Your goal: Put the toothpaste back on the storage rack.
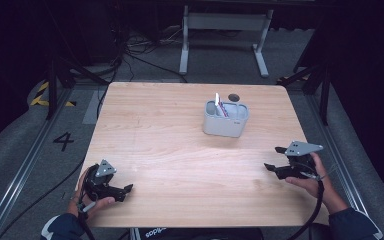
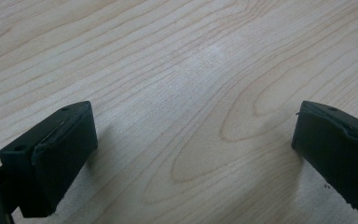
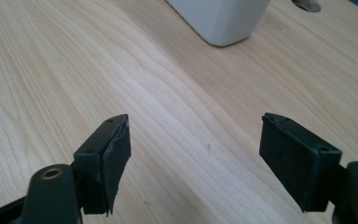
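So both grippers are parked near the person's edge of the wooden table (image 1: 180, 150), nothing in either. Left gripper (image 1: 122, 191) sits low at the near left corner, held in the left hand (image 1: 91, 196), jaws spread wide w/ just bare wood grain between them in the left gripper view. Right gripper (image 1: 275, 161) is over at the near right side, in the right hand (image 1: 310, 177), jaws also apart and empty, pointing across the table toward the grey holder (image 1: 225, 120). That holder is the closest thing to them, but it's well apart from both, standing upright a bit right of center toward the far side. It has compartments, and a white stick-like item w/ some red on it (image 1: 220, 106) pokes out of the left one, tilted. Can't tell exactly what that item is, too small. A corner of the holder shows in the right gripper view (image 3: 221, 21), beyond the jaws.
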Available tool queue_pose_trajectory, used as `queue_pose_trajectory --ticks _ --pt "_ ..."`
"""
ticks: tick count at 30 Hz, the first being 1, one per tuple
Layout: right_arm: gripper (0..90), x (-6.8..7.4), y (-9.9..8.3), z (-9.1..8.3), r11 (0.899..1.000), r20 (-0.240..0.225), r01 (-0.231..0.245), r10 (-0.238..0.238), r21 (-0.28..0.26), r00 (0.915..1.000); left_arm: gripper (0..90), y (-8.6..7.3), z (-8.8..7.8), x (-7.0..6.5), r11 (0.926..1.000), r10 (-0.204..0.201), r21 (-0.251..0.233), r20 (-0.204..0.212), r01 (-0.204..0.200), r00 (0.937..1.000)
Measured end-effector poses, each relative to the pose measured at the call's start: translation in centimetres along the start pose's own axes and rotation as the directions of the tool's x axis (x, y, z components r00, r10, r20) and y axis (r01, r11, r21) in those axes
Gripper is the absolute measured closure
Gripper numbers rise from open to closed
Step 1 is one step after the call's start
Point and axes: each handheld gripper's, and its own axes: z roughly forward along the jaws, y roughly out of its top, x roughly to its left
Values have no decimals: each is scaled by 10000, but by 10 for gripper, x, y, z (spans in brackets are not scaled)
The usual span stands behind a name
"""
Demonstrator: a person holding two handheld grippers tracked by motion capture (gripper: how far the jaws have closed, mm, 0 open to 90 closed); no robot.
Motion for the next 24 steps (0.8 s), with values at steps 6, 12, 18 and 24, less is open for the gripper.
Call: queue_pose_trajectory --ticks 6,12,18,24 --pt "249 2 -10 -1 9991 245 -247 238 358 9994 4 0 0 0 10000 -2 -1 0 2 10000" --pt "246 6 -23 -4 9978 296 -608 600 261 9978 5 -1 0 -2 9999 -153 -39 -130 152 9998" --pt "246 16 -40 -5 9974 493 -577 556 428 9972 5 -1 -1 -2 9999 -159 0 -207 159 9997" --pt "231 23 -54 -15 9940 337 -1048 1038 305 9940 3 -1 -1 -2 9997 -231 -8 -163 231 9996"
